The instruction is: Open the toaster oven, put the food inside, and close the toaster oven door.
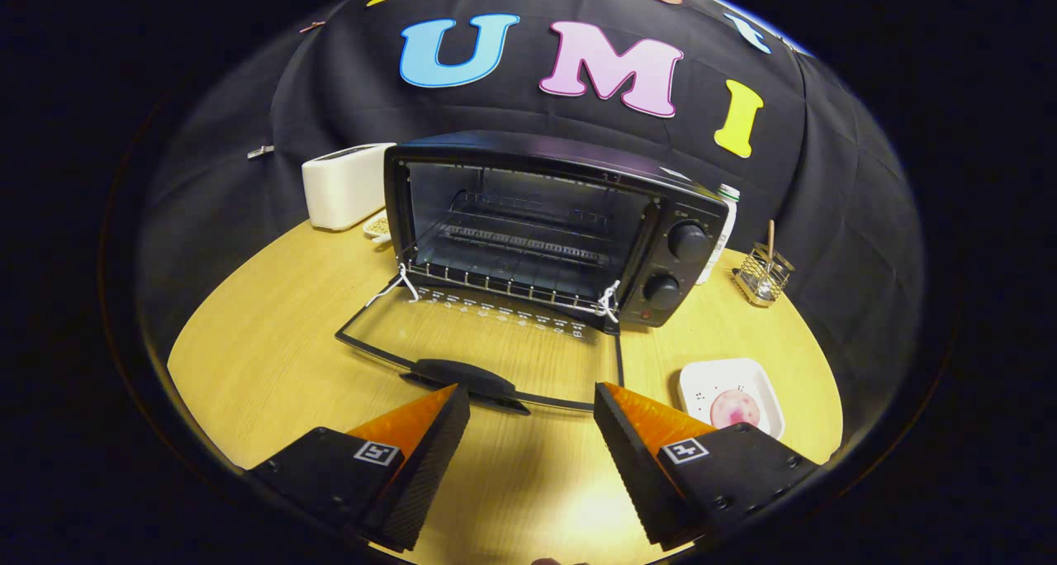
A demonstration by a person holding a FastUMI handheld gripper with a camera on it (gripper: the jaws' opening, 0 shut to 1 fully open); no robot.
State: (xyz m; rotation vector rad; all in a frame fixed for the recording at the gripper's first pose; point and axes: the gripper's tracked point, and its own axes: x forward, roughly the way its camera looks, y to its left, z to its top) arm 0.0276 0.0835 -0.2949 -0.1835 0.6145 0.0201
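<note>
Your gripper (531, 400): fingers spread wide apart, nothing between them, held above the near part of the wooden table (272, 358).

Toaster oven (553, 226): black, standing at the far middle of the table, well beyond your fingers. Door (479, 346) swung fully down and lying flat toward you; its dark handle (466, 377) sits just ahead of your left finger. Wire rack (512, 288) visible inside the open cavity. Two round knobs (688, 241) on the right-hand panel.

Food (734, 408): a round pinkish piece on a white square plate (702, 379), on the table to the right of the door, just ahead of your right finger.

Other items:
- White toaster (343, 185), far left, beside the oven.
- Small dish (378, 226) between that toaster and the oven; contents too small to tell.
- White bottle (723, 218), partly hidden behind the oven's right side.
- Wire holder (764, 274), far right, with a stick standing in it.
</note>
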